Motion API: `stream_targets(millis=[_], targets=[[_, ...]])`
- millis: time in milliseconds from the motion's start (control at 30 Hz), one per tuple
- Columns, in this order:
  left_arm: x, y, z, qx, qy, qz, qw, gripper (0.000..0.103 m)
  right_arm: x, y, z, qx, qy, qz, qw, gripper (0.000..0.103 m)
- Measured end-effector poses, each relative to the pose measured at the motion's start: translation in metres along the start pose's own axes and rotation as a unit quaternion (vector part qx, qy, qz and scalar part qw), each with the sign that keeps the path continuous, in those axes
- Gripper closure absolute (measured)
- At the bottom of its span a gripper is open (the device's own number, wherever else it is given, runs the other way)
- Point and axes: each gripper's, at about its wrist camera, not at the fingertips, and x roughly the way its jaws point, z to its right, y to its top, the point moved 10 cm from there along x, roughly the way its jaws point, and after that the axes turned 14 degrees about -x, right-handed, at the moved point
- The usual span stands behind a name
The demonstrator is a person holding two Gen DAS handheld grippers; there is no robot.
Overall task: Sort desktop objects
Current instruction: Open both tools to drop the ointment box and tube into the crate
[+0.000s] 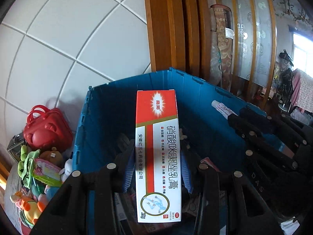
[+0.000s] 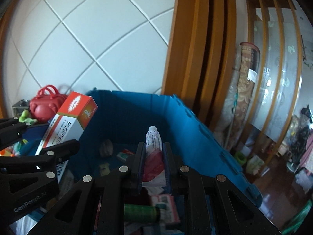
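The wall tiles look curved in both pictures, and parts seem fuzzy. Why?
Left wrist view: the fisheye lens bends the tile lines; the box is sharp, with window glare at right. Right wrist view: same bending; the tube is sharp, but the green spool below is blurred.

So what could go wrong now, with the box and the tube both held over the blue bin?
1. The two hand-held grippers are close together over the blue bin; the left hand-held gripper and the right hand-held gripper might bump.
2. The medicine box is long and gripped only partway along, so it could tilt or slip.
3. The soft tube could get squashed, or land on the clutter already in the bin.
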Motion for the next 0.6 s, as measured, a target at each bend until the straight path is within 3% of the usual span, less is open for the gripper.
stream_targets(millis=[300,400,467,500,533,567,600], targets=[[0.020,-0.004,-0.001,-0.005,0.017,-0.021,0.9996,0.061,0.030,-0.017,0.015,-0.005,0.002,-0.022,1.000,0.085],[0.024,-0.007,-0.005,-0.007,0.025,-0.026,0.9993,0.048,0.033,-0.020,0.015,-0.006,0.001,-0.025,1.000,0.085],[0.024,-0.008,-0.007,-0.011,0.024,-0.025,0.9993,0.047,0.034,-0.020,0.015,-0.006,-0.002,-0.025,1.000,0.083],[0.024,-0.008,-0.009,-0.013,0.022,-0.026,0.9993,0.043,0.032,-0.019,0.015,-0.005,-0.003,-0.023,1.000,0.081],[0.023,-0.008,-0.010,-0.015,0.021,-0.025,0.9994,0.041,0.032,-0.020,0.016,-0.003,-0.005,-0.023,1.000,0.072],[0.022,-0.008,-0.011,-0.016,0.022,-0.023,0.9994,0.037,0.031,-0.019,0.017,-0.002,-0.006,-0.022,1.000,0.057],[0.020,-0.007,-0.012,-0.017,0.022,-0.020,0.9994,0.035,0.030,-0.019,0.018,-0.001,-0.008,-0.018,1.000,0.048]])
